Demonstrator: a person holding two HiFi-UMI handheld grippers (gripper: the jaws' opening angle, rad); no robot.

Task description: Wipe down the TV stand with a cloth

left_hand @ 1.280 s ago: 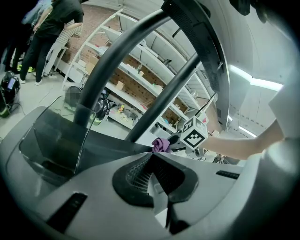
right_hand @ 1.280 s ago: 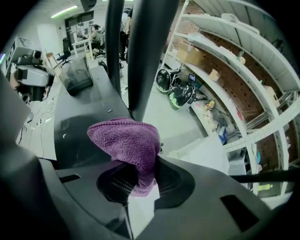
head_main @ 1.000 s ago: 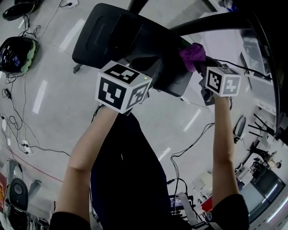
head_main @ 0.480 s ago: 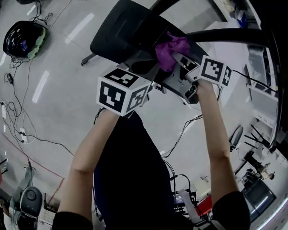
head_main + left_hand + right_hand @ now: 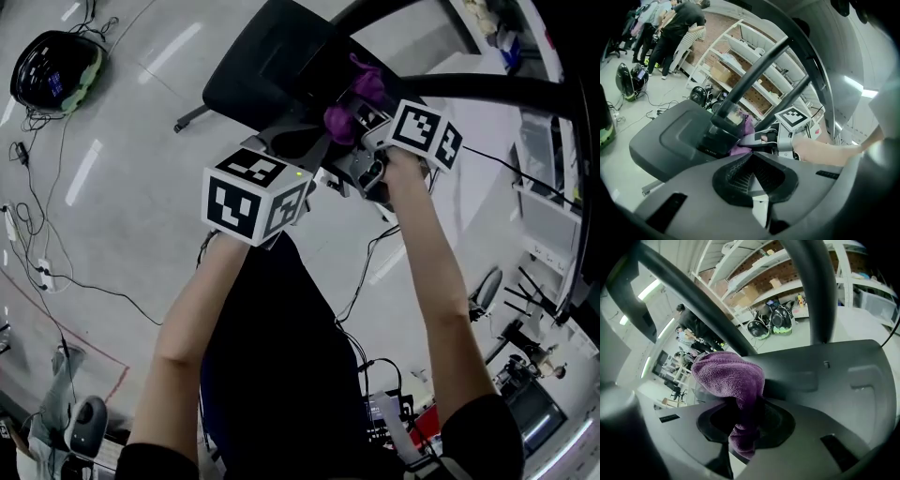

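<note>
The TV stand's dark grey base [image 5: 258, 56] lies on the floor, with black slanted posts [image 5: 754, 75] rising from it. A purple cloth [image 5: 349, 105] is pressed to the base where the posts meet it. My right gripper [image 5: 364, 120] is shut on that cloth [image 5: 729, 376], which bunches out in front of its jaws [image 5: 745, 427]. My left gripper [image 5: 298, 148] hovers just in front of the base, shut with nothing in it [image 5: 752, 180]. The left gripper view shows the cloth [image 5: 743, 140] and the right gripper's fingers [image 5: 759, 138] at the foot of the posts.
Several people [image 5: 675, 28] stand at the far left near white shelving [image 5: 754, 61] with boxes. A black and green device [image 5: 52, 66] and loose cables [image 5: 56, 262] lie on the pale floor. More cables and gear [image 5: 394, 412] sit behind me.
My right gripper has carried the cloth leftward across the base toward the foot of the posts. The left gripper has hardly moved.
</note>
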